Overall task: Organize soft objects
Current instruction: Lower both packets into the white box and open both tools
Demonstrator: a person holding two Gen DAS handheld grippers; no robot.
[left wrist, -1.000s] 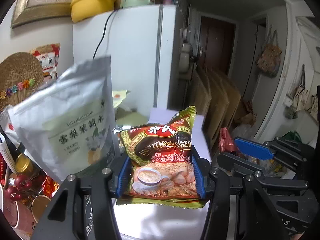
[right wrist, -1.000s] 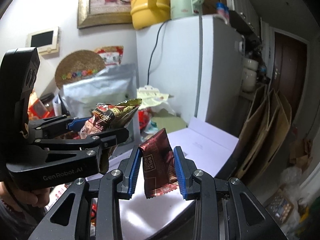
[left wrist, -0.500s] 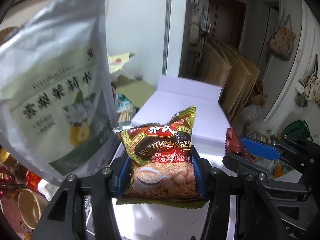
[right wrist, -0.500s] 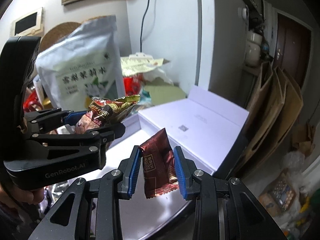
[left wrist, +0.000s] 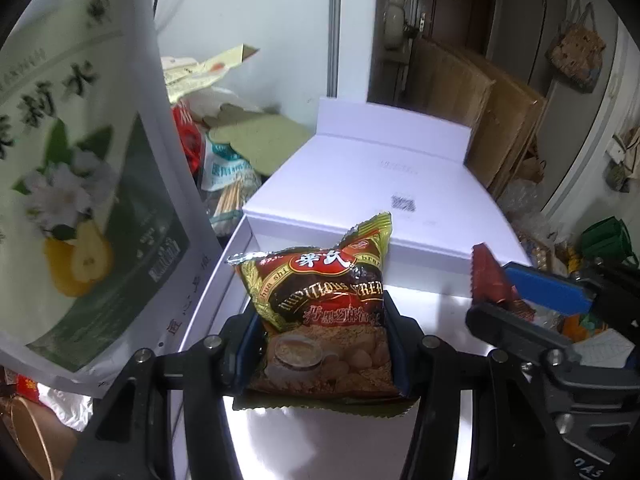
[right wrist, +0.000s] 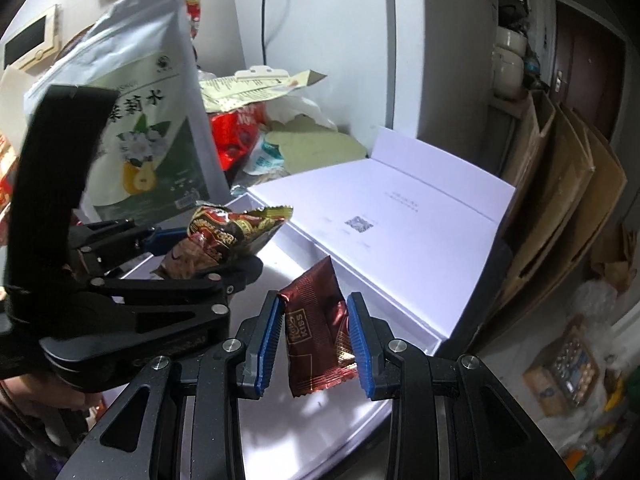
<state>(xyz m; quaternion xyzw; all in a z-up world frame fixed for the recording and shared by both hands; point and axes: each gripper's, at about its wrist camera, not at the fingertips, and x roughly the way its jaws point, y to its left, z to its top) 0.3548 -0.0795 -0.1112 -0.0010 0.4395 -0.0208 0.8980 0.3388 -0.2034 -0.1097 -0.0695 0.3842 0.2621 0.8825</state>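
**Both packets clamped over the open box: drop risks**

Left gripper (left wrist: 320, 344) is clamped on the cereal packet (left wrist: 324, 316), pads biting its lower sides; the top half stands free and floppy. Right gripper (right wrist: 316, 340) is clamped on the maroon chocolate packet (right wrist: 318, 332), pinched by its edges, lower corner hanging out. Both hang above the white box tray (left wrist: 432, 300), hinged lid (left wrist: 400, 168) lying open behind.

Risks, my read:
- Slick foil could slide out if either grip loosens early and land outside the tray.
- The two grippers sit close together; they could collide.
- The big standing pouch (left wrist: 80, 168) is just beside the left gripper; a nudge could topple it into the clutter.
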